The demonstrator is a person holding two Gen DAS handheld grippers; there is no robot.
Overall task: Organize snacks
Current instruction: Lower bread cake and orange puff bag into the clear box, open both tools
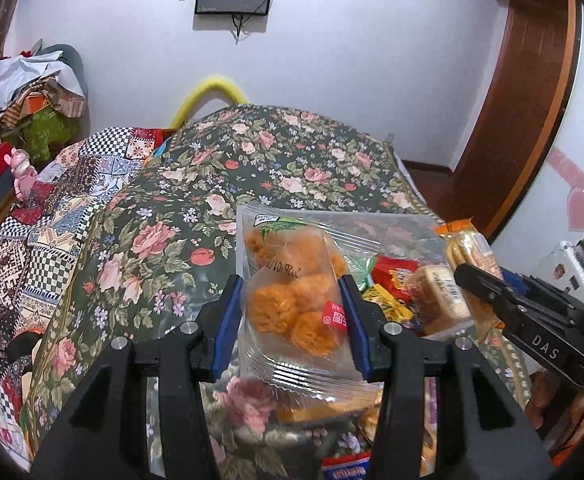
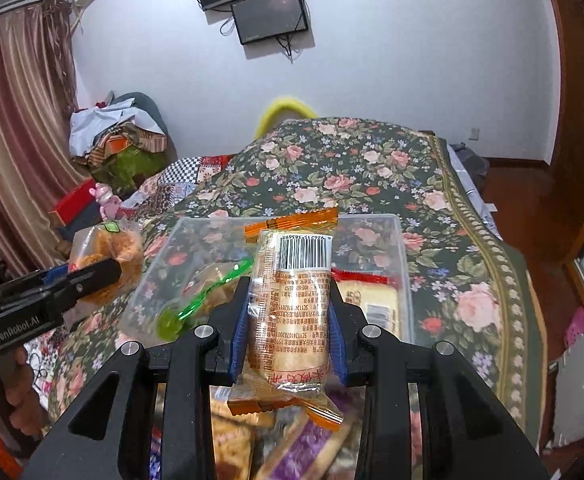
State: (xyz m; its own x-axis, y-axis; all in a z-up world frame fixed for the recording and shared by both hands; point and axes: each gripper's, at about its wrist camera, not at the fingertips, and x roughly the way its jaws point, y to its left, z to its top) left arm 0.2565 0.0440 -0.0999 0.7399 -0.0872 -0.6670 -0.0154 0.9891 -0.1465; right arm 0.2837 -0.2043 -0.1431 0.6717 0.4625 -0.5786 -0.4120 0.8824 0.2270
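Two snack packs held above the floral bed

Left gripper (image 1: 294, 326) jaws clamp a clear bag of orange noodle snacks (image 1: 292, 300); right gripper (image 2: 287, 322) jaws grip an upright biscuit pack (image 2: 296, 304) near a clear plastic box (image 2: 402, 240) on the bed (image 2: 372, 168).

Both views are evenly lit, soft indoor light, no hard shadows. Heavy fisheye bend: the door frame (image 1: 532, 92) and curtain (image 2: 15, 128) bow at the edges, corners go black. Some glare off the wrapper (image 2: 292, 304). Snacks nearest the lens are blurry; far wall (image 1: 352, 40) is sharp enough.
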